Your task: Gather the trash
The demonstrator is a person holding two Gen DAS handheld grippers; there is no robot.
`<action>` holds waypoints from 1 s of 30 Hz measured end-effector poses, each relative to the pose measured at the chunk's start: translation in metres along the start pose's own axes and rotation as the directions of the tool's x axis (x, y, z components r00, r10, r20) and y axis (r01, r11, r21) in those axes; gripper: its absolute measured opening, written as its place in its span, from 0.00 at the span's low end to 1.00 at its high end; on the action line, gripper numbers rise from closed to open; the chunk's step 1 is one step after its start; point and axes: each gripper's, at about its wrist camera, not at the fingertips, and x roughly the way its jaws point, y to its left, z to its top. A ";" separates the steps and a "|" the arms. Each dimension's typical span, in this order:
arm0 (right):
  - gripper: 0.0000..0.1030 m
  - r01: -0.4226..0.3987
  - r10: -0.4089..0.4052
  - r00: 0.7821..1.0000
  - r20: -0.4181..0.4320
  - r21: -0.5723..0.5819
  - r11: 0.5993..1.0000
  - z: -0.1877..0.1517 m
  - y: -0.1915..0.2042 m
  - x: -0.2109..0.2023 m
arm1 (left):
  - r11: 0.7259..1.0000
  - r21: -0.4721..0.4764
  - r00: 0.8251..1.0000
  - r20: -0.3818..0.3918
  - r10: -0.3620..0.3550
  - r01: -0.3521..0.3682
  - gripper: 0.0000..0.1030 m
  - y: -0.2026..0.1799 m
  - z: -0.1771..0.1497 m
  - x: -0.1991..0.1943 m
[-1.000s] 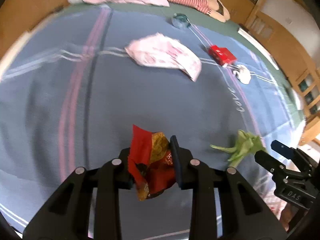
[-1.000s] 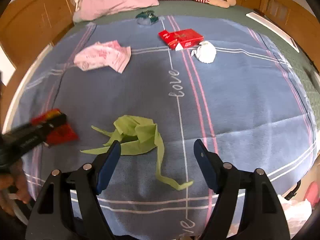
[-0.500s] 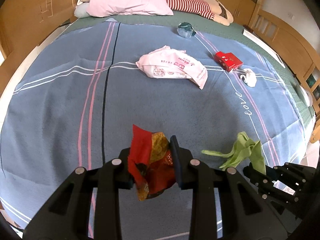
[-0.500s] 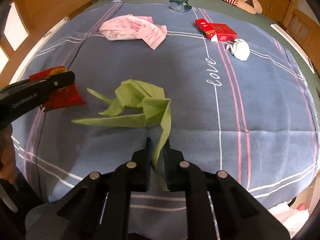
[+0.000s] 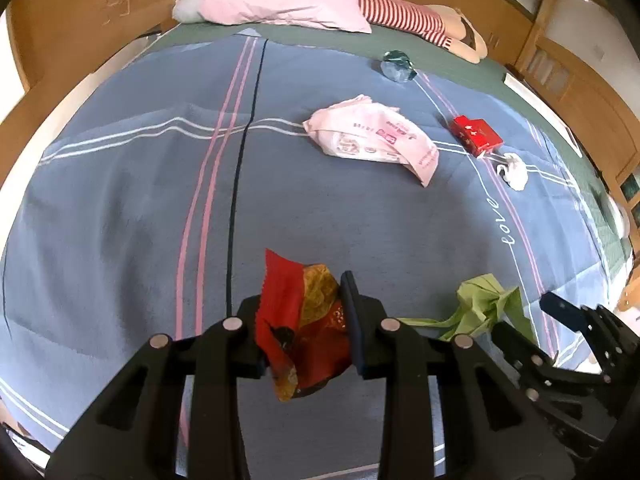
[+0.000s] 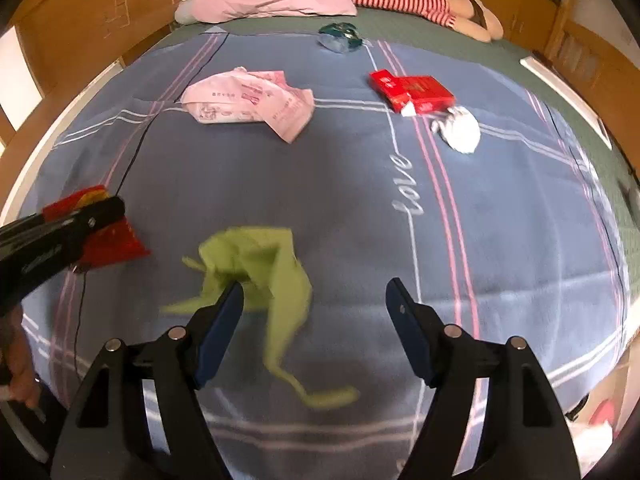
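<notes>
Red wrapper [image 5: 304, 320]: pinched tight in the left gripper [image 5: 306, 312], above the blanket's [image 5: 120, 200] near edge.
Green paper [image 6: 260, 276]: blurry, between the right gripper's [image 6: 314, 308] wide-spread fingers, not pinched.
Pink bag [image 6: 248, 102]: middle of the blanket, toward the far edge.
Red box [image 6: 412, 92]: far right, just beside a white wad [image 6: 460, 128].

Green paper scrap [image 6: 260, 276] is motion-blurred, partly behind the right claw [image 6: 314, 308].
</notes>
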 end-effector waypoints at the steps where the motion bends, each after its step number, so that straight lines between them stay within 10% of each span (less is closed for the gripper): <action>1: 0.70 0.006 -0.006 1.000 -0.001 -0.012 1.000 0.001 0.003 0.003 | 1.000 -0.006 1.000 -0.001 0.000 0.000 0.30 0.001 0.000 0.000; 4: 0.67 -0.002 0.002 1.000 -0.008 -0.057 0.998 0.003 0.015 0.012 | 1.000 -0.023 1.000 0.000 0.005 -0.005 0.30 0.006 0.000 -0.001; 11: 0.12 -0.044 0.037 0.997 -0.070 -0.104 0.994 -0.012 0.023 0.018 | 0.999 -0.019 0.999 0.005 0.043 -0.043 0.30 0.006 0.000 -0.002; 17: 0.07 -0.075 0.071 0.995 -0.075 -0.059 0.995 -0.012 0.013 0.009 | 0.998 -0.018 0.999 0.006 0.053 -0.052 0.30 0.007 0.000 -0.002; 19: 0.12 -0.089 0.086 0.993 -0.082 -0.039 0.995 -0.013 0.010 0.006 | 0.998 -0.021 0.998 0.006 0.055 -0.055 0.30 0.007 0.000 -0.002; 23: 0.73 -0.066 0.066 0.998 -0.025 -0.007 0.998 -0.011 0.008 -0.002 | 0.997 -0.038 0.998 0.012 0.068 -0.068 0.30 0.011 0.000 -0.003; 30: 0.73 -0.075 0.075 0.997 0.019 0.033 0.997 0.003 0.007 -0.006 | 0.985 -0.125 0.993 0.014 0.118 -0.116 0.30 0.030 0.001 -0.005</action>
